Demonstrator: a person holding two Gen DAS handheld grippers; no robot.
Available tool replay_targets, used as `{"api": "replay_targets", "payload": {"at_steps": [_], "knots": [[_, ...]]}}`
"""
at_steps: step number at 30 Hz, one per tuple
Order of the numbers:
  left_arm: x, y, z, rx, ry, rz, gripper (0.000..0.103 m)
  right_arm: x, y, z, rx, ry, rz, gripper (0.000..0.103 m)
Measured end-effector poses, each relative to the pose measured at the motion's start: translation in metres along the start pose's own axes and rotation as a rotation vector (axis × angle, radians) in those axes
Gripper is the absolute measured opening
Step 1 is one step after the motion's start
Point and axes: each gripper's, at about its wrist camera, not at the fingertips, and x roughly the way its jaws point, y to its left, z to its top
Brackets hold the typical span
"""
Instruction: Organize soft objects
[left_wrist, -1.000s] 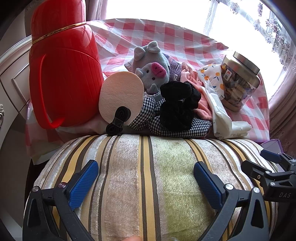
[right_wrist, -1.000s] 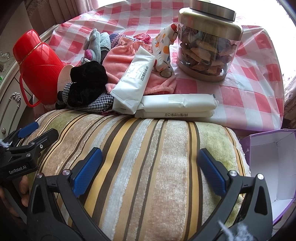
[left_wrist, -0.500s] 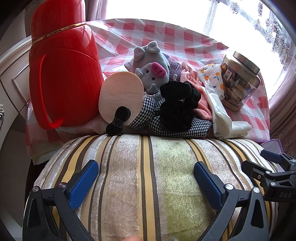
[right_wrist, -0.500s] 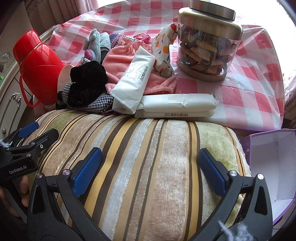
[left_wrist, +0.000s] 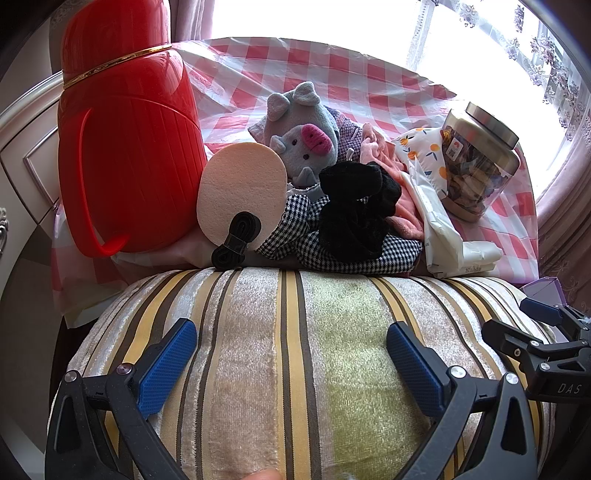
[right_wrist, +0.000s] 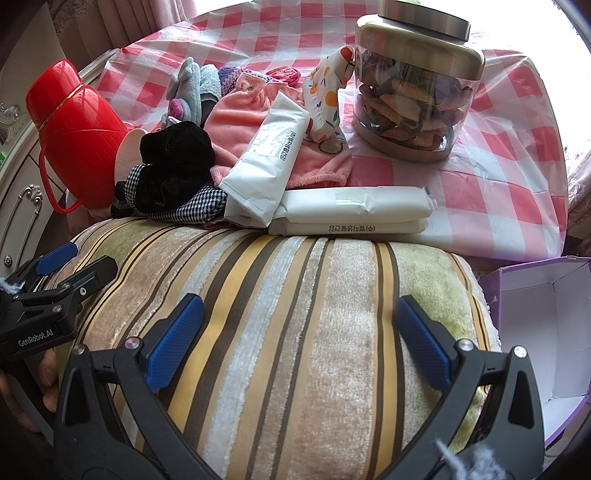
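Nothing has moved since a moment ago; both grippers sit just where they were. The left gripper and the right gripper each have their blue fingers spread wide over the big striped cushion, one on its left part and one on its right. The fingers rest on the soft top, but neither gripper squeezes anything. The cushion lies near, just in front of a table with a pink checked cloth. On the cloth, just past the cushion, there is a heap of soft things: a grey toy pig, a black fuzzy cloth, a black and white checked cloth, a pink cloth and a round sponge. White packs lie beside the heap on its right. A tall red flask stands at the left. A glass jar with a metal lid stands far right. An open purple box sits at the right of the cushion.
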Motion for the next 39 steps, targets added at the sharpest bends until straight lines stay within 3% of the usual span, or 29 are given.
{"api": "replay_targets", "payload": {"at_steps": [18, 25, 29, 32, 34, 39], "knots": [[0.0, 0.0, 0.002, -0.014, 0.019, -0.008, 0.103, -0.003, -0.002, -0.002, 0.002, -0.015, 0.006, 0.103], [-0.007, 0.016, 0.005, -0.043, 0.035, -0.115, 0.102, -0.004, -0.002, 0.002, -0.005, 0.011, 0.013, 0.103], [-0.012, 0.024, 0.01, -0.075, -0.003, -0.119, 0.092, 0.002, -0.007, 0.011, -0.015, 0.072, 0.052, 0.103], [-0.011, 0.033, 0.021, -0.077, -0.018, -0.084, 0.074, 0.007, -0.01, 0.016, -0.002, 0.078, 0.076, 0.103], [-0.003, 0.042, 0.031, -0.085, 0.0, -0.06, 0.06, 0.009, -0.01, 0.019, -0.003, 0.072, 0.082, 0.103], [0.027, 0.048, 0.048, -0.052, 0.092, -0.049, 0.048, 0.015, -0.009, 0.027, 0.0, 0.068, 0.103, 0.103]]}}
